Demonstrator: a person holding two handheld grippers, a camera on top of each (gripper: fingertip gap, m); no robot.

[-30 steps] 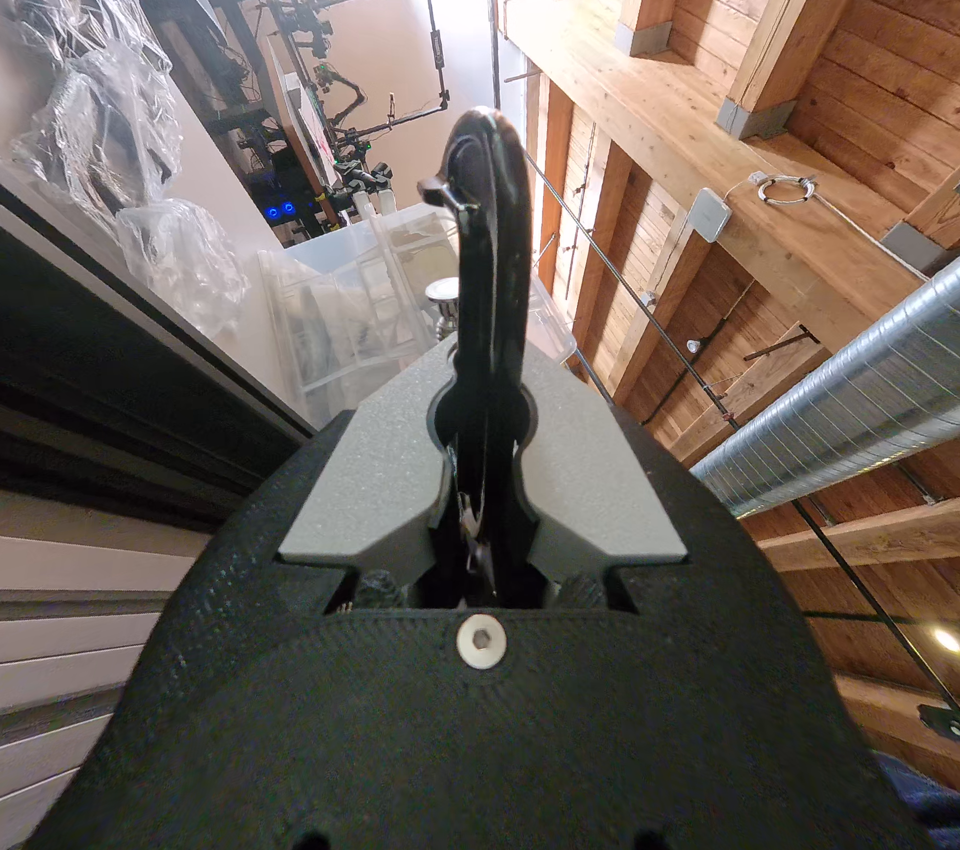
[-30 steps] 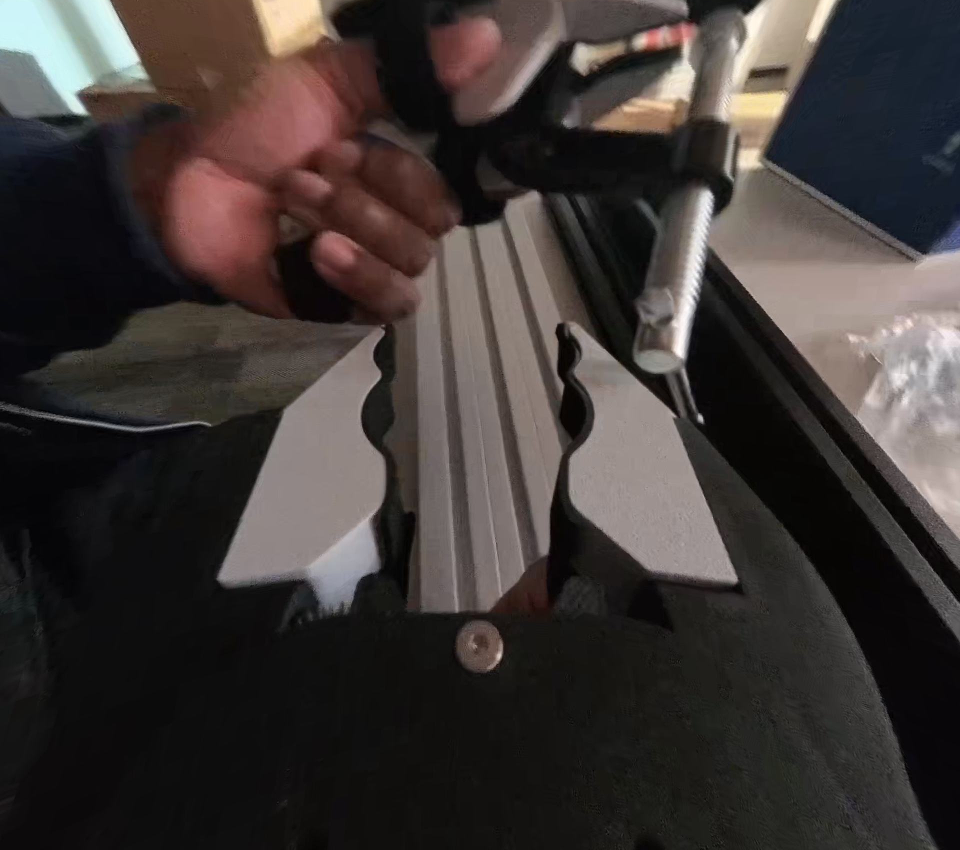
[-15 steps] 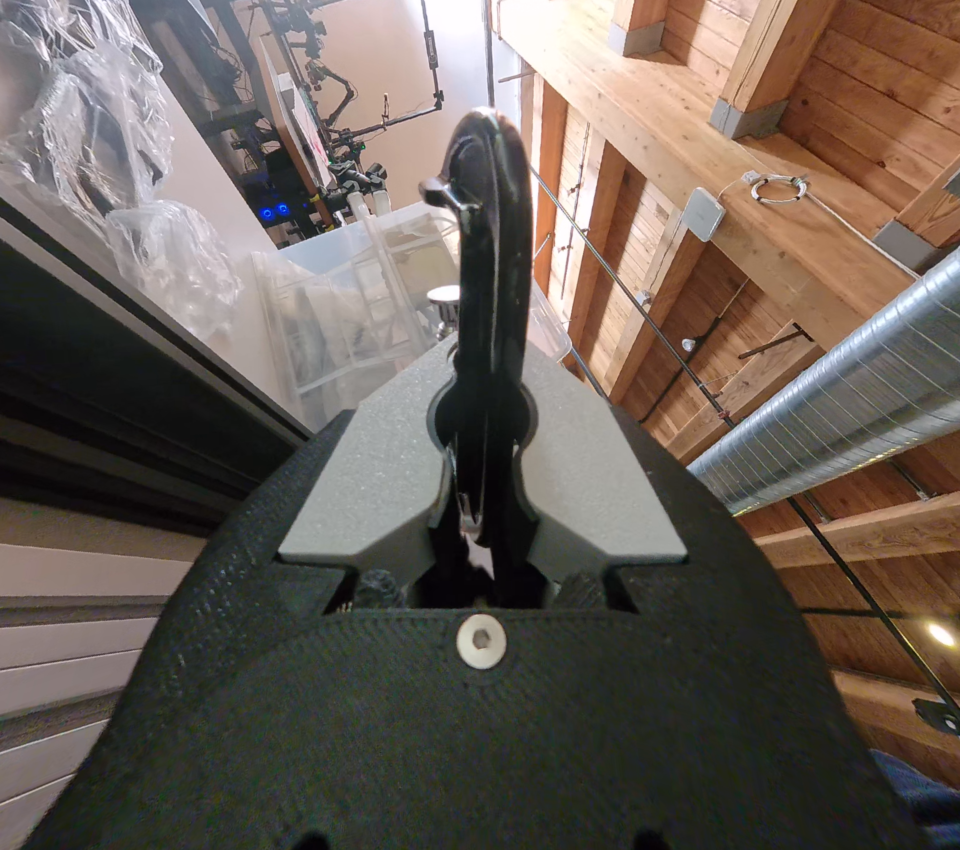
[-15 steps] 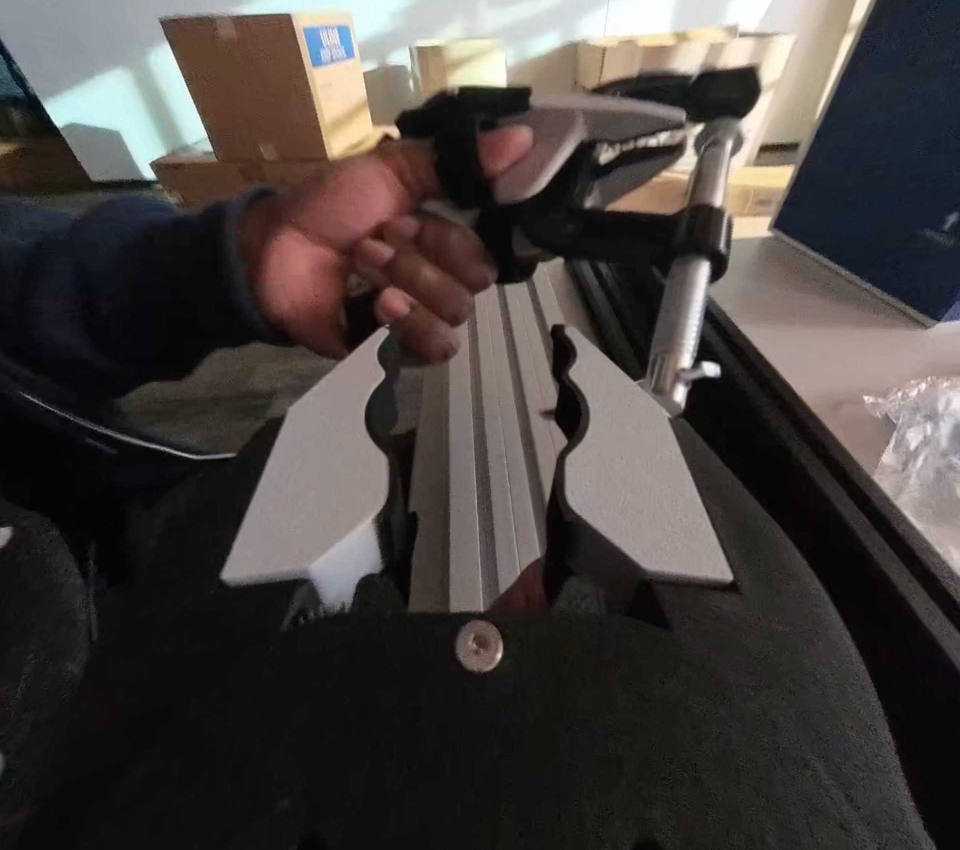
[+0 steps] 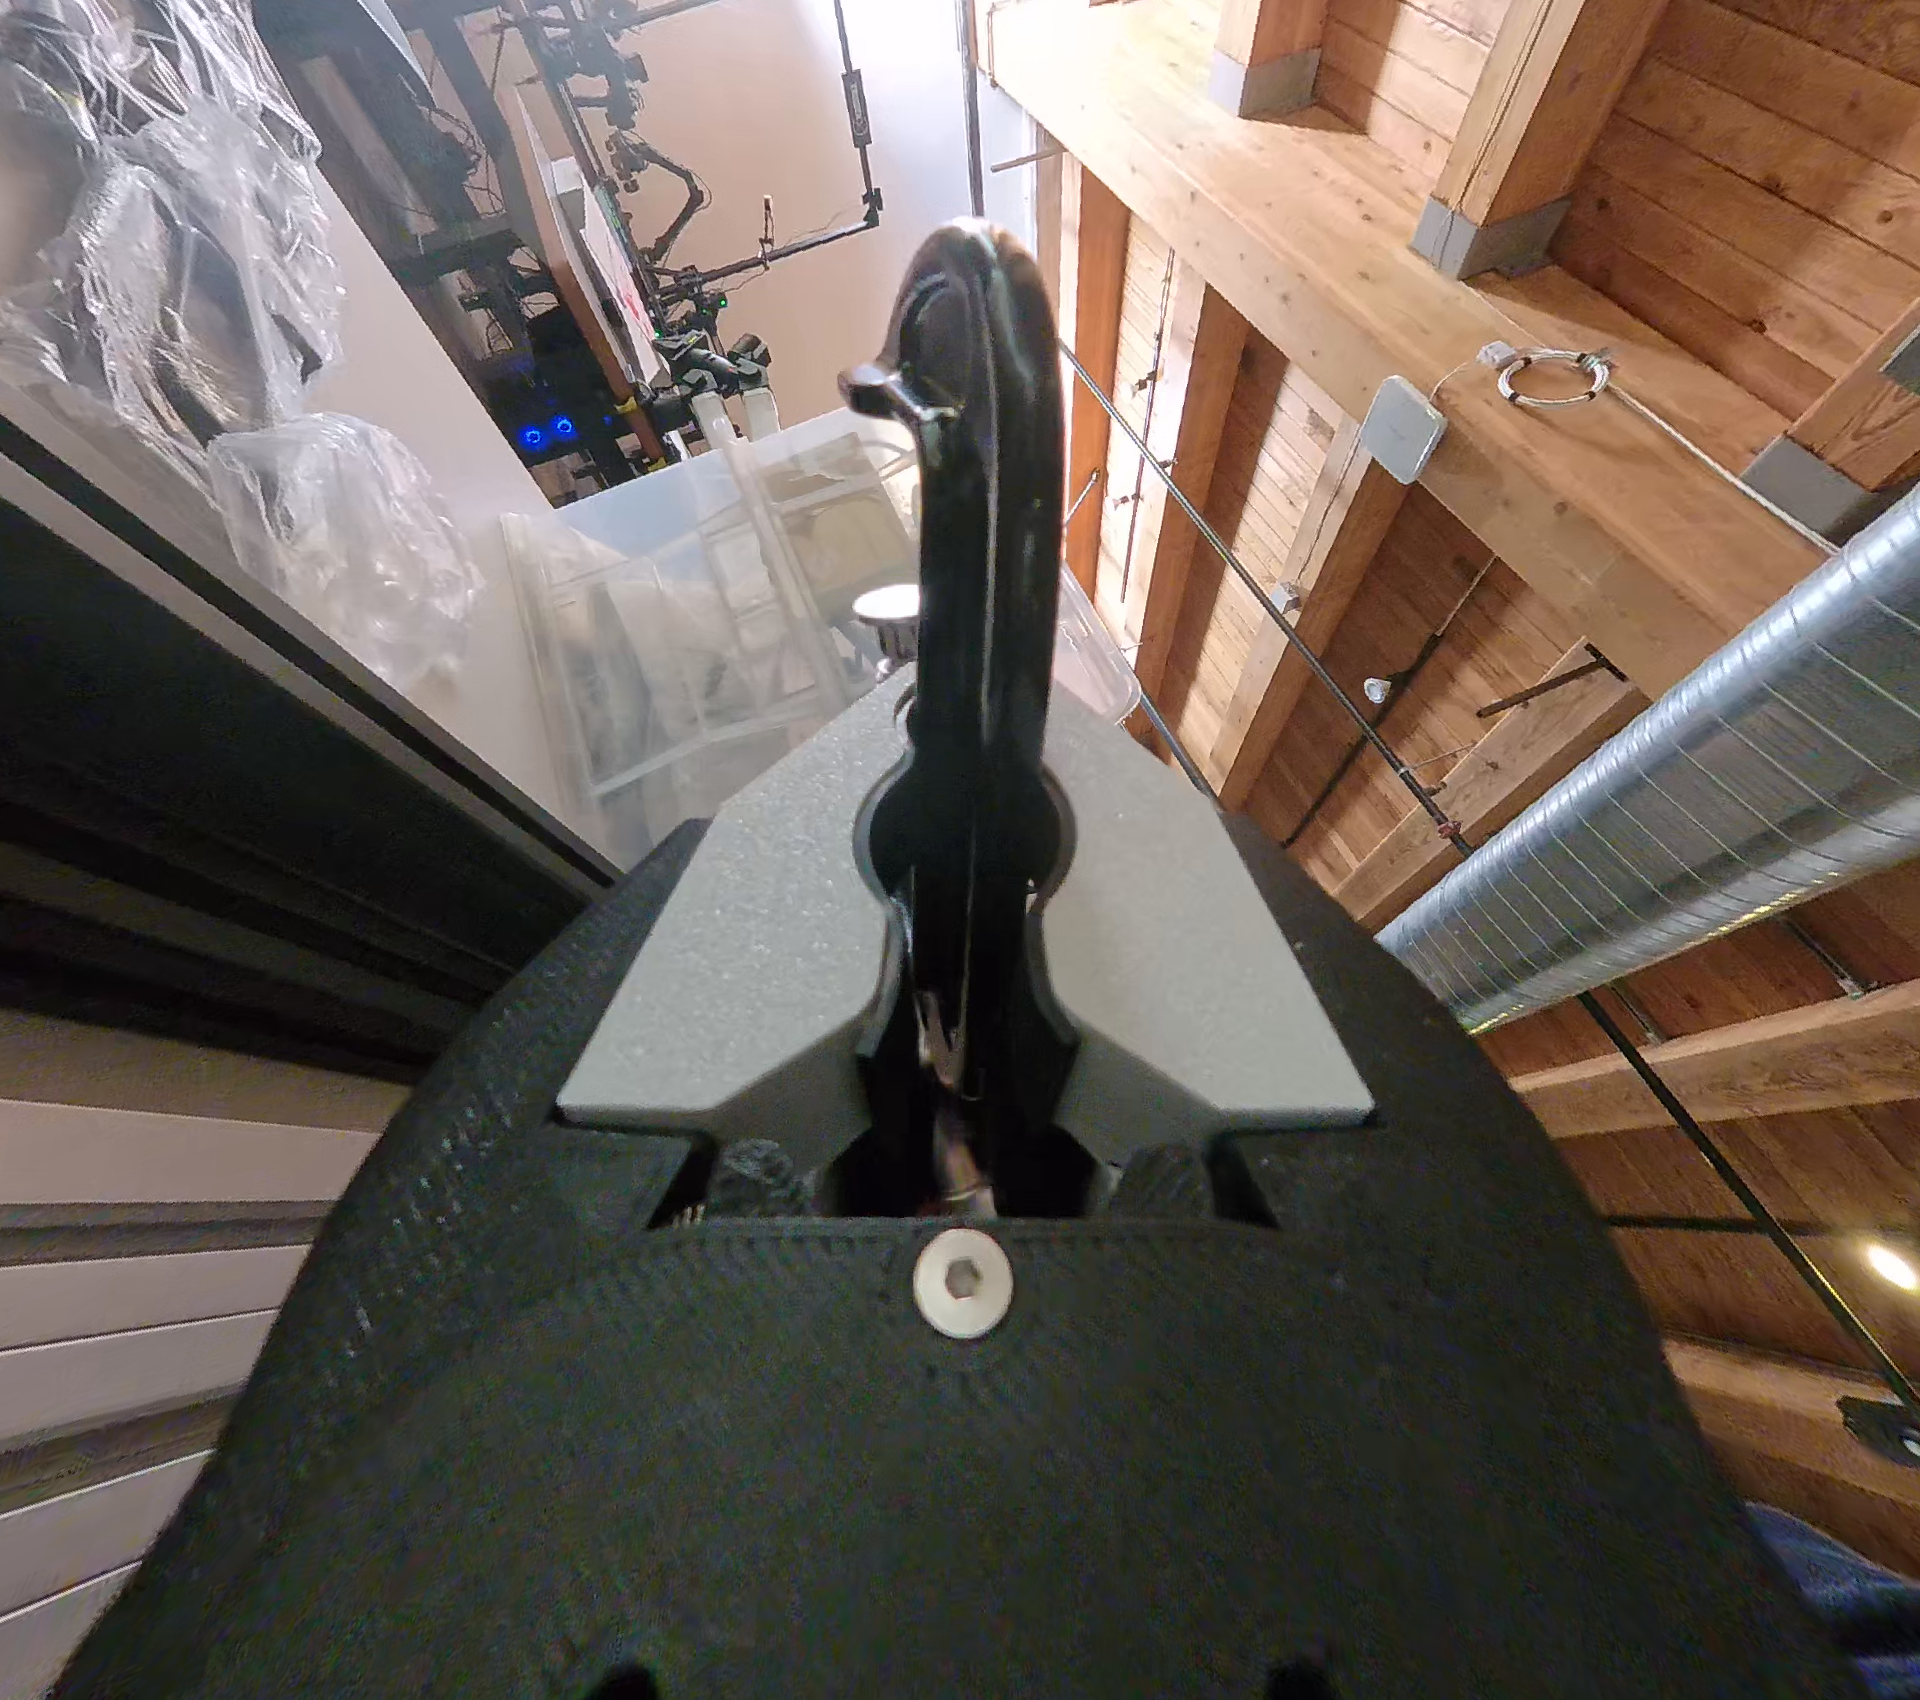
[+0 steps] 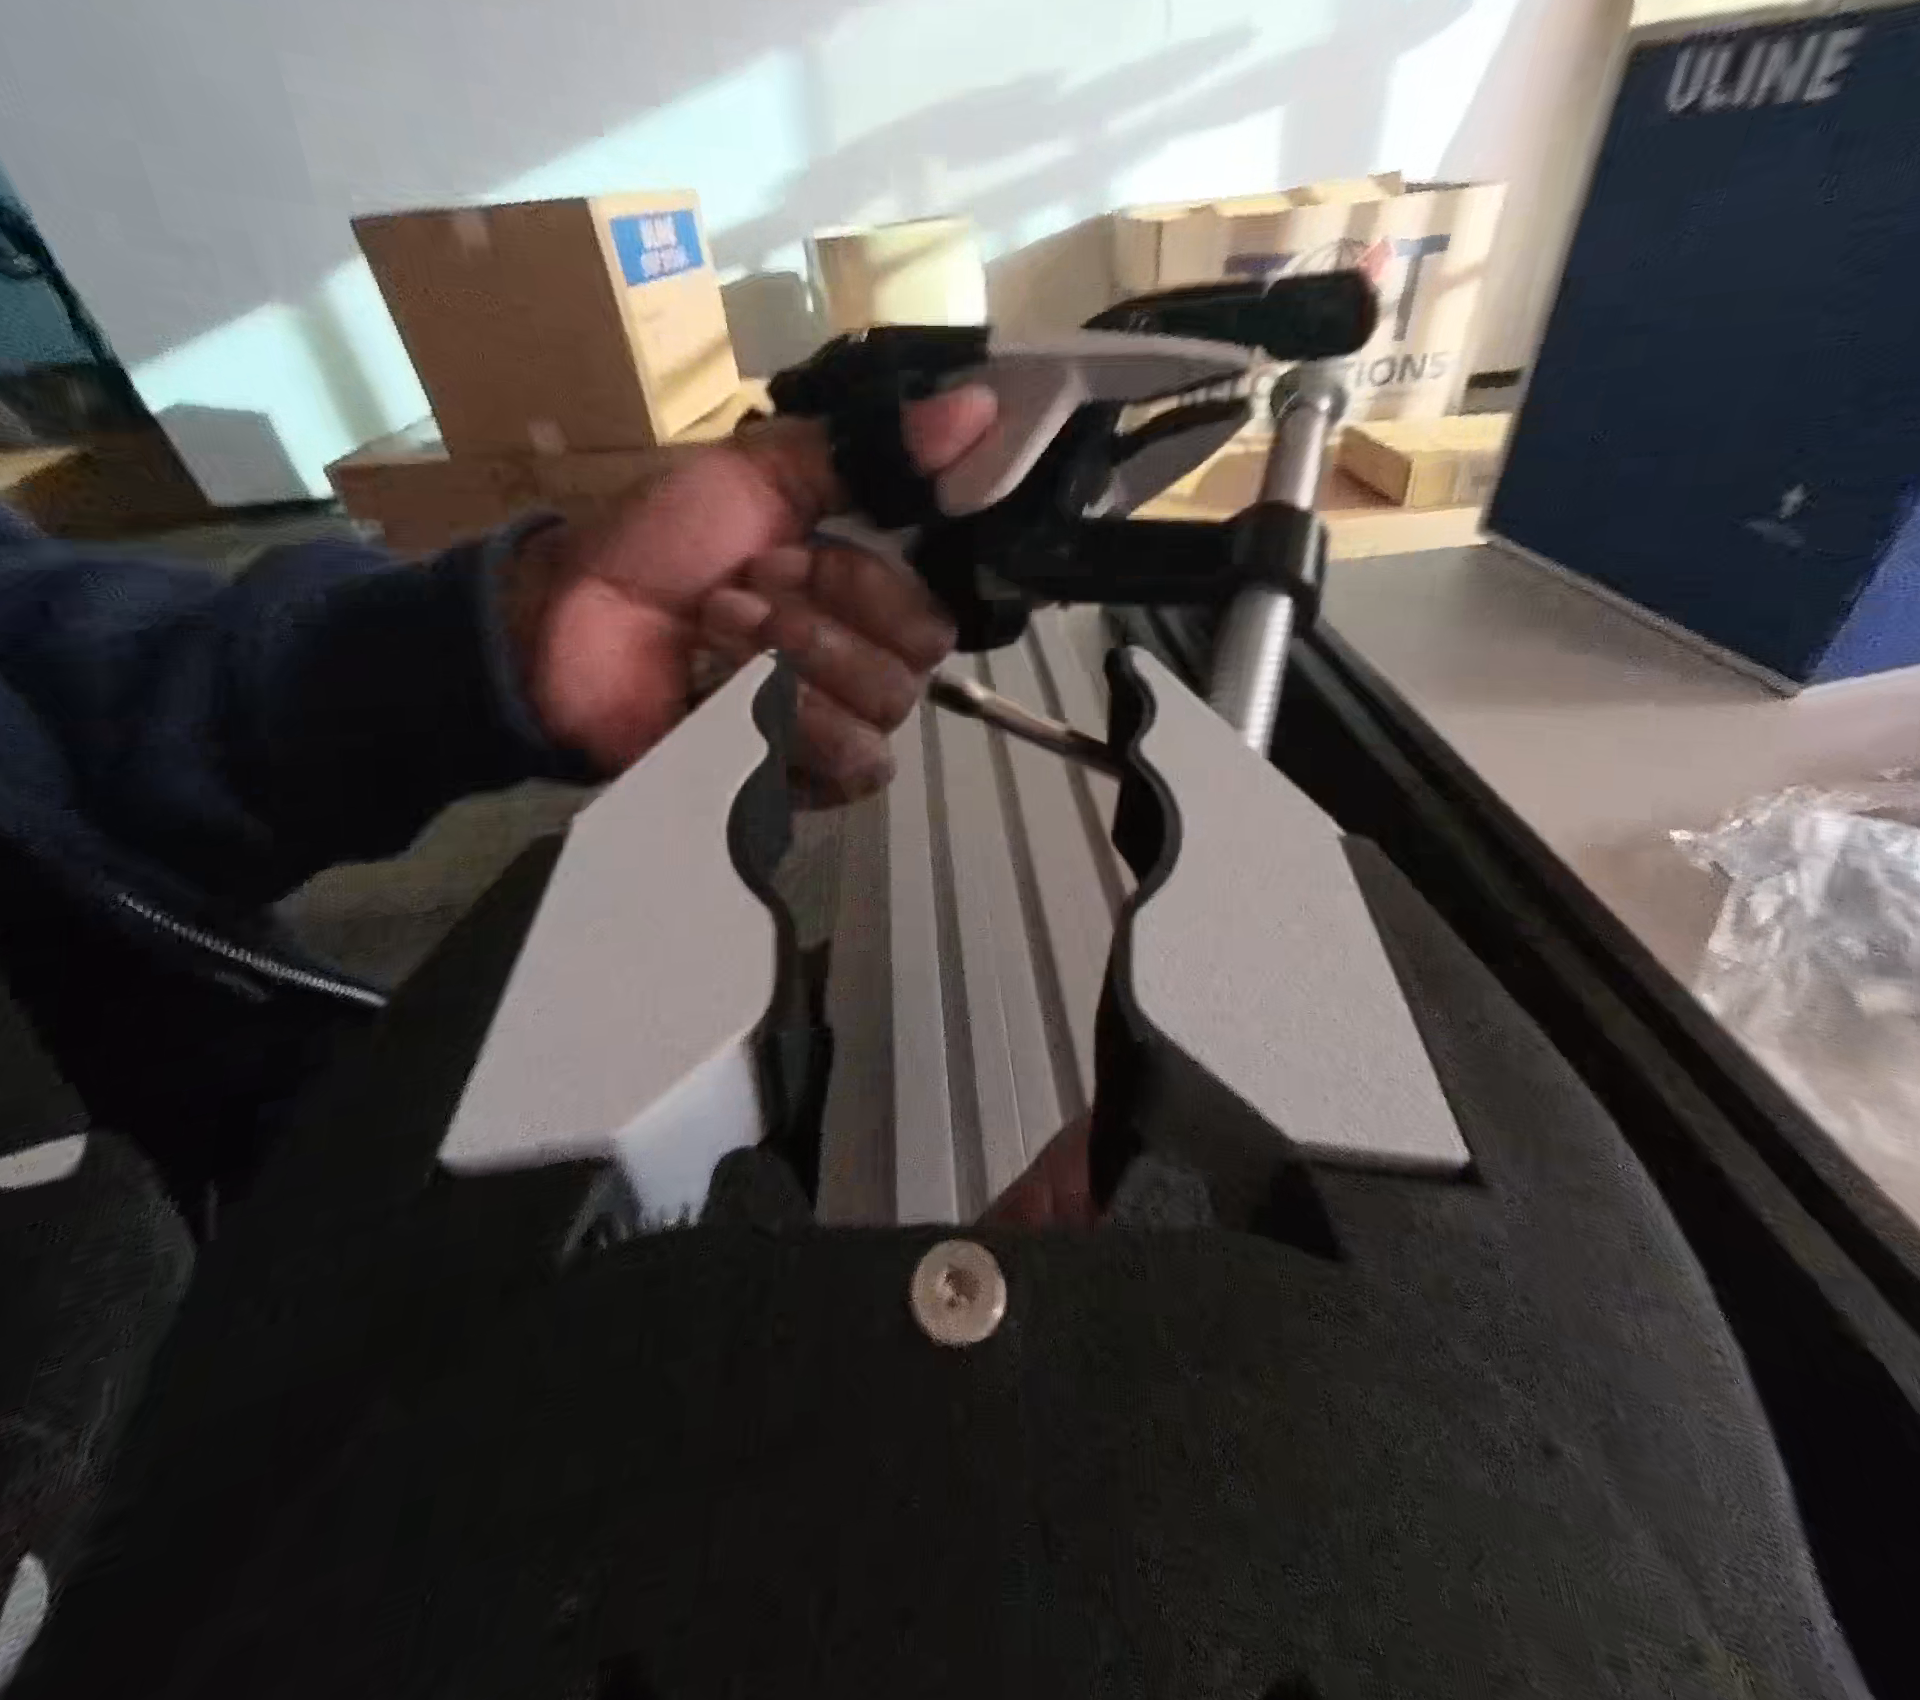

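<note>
My left gripper is shut on the black frame of a screw clamp, which sticks up between its grey fingers. In the right wrist view a hand holds that left gripper, and the clamp's black arm carries a silver threaded screw at the table's edge. My right gripper is open just below the clamp. The screw's thin metal cross pin lies between its fingertips and reaches the right finger. The pads do not press on it.
A grey ribbed rail runs under my right gripper, beside the table's black edge. Cardboard boxes and a blue panel stand behind. Crumpled plastic lies on the table. A clear bin and a duct show in the left wrist view.
My right gripper has moved in under the clamp, so the screw's cross pin now lies between its open fingers. My left gripper still holds the clamp frame and has barely moved.
</note>
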